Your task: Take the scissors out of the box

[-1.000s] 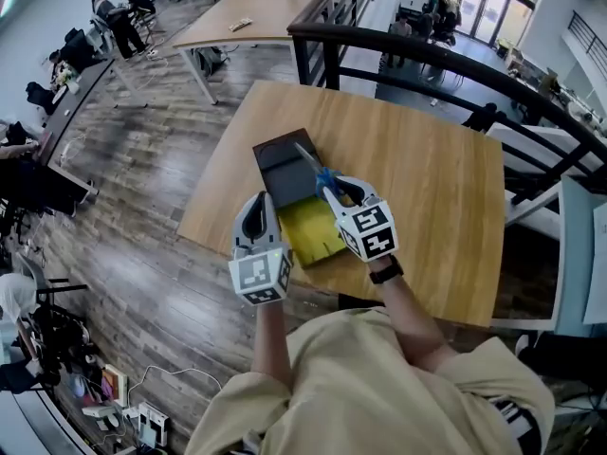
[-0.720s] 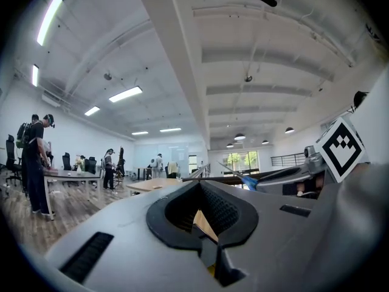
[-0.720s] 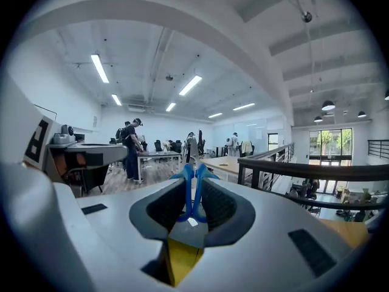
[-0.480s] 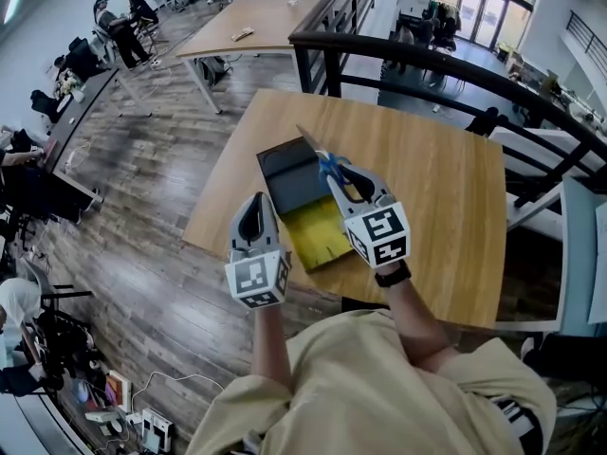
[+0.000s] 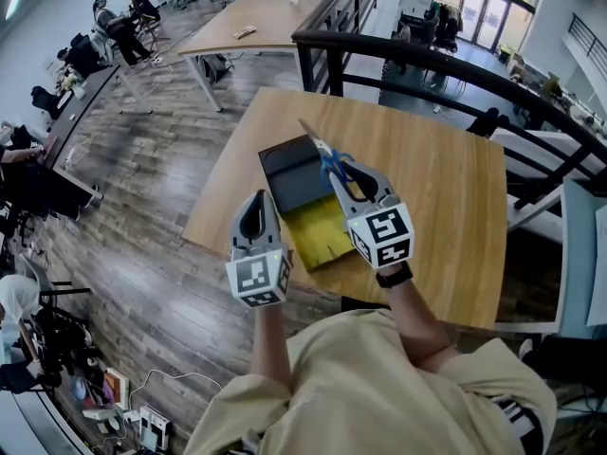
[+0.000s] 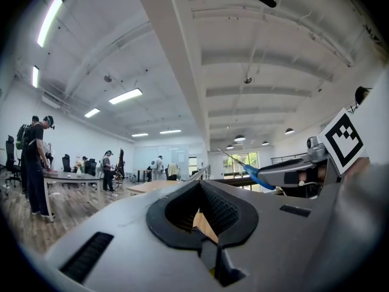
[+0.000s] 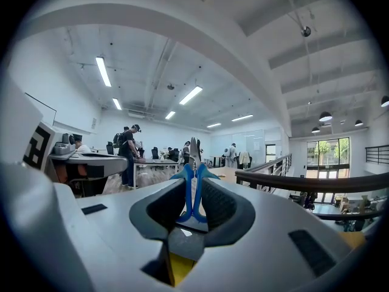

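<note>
1. A wooden table stands on an office mezzanine, with a black railing behind it.
2. Nearest the person, the left gripper hovers by the box's near left corner, jaws together on nothing.
3. The box lies open with its yellow bottom bare and its dark lid folded away.
4. Above its right edge, the right gripper clamps the scissors by the blue handles. The blades point away from the person, slanting left over the lid.
5. Bare tabletop lies right of the box, on that gripper's side, so a set-down there looks likeliest.

The scissors hang over the box on the table.
</note>
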{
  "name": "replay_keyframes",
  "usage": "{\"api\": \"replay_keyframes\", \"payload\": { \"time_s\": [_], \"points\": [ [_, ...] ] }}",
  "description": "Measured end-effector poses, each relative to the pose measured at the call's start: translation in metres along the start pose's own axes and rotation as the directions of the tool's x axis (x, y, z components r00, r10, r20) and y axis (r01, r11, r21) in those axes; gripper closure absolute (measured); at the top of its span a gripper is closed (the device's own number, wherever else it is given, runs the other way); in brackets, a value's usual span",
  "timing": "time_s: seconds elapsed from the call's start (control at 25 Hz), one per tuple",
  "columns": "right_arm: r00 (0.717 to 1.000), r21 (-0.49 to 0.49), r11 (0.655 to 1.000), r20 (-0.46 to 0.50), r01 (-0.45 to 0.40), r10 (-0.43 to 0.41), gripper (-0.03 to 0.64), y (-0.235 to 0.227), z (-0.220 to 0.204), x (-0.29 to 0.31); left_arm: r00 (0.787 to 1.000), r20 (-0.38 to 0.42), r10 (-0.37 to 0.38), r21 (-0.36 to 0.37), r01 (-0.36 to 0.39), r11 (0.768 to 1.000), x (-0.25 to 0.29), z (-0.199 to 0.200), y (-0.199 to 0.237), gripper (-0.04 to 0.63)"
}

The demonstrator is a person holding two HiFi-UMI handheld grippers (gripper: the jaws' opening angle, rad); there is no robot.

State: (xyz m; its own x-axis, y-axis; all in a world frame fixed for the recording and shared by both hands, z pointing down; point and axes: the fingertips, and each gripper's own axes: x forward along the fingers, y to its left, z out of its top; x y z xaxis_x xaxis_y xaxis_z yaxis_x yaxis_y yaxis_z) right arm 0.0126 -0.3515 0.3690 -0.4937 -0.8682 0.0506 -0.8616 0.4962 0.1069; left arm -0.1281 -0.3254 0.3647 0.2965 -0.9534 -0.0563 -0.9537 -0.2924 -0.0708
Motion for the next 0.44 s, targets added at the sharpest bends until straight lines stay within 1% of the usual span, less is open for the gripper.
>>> {"api": "replay_keyframes", "payload": {
  "time_s": [0.28,0.44],
  "points": [
    [1.0,-0.008,1.0,-0.004,0.003,-0.003,0.534,-0.002,-0.001,-0.003,1.0,-0.005,-0.008,-0.007,0.008,1.0,0.001,-0.004,-0.005,0.584],
    [1.0,0.011,1.0,-0.001,0.025,-0.025,0.534,-0.01,-0.006,-0.007,0.999,-0.026,-0.04,0.025,0.041,0.999,0.007,-0.008,-0.011,0.584]
  ]
}}
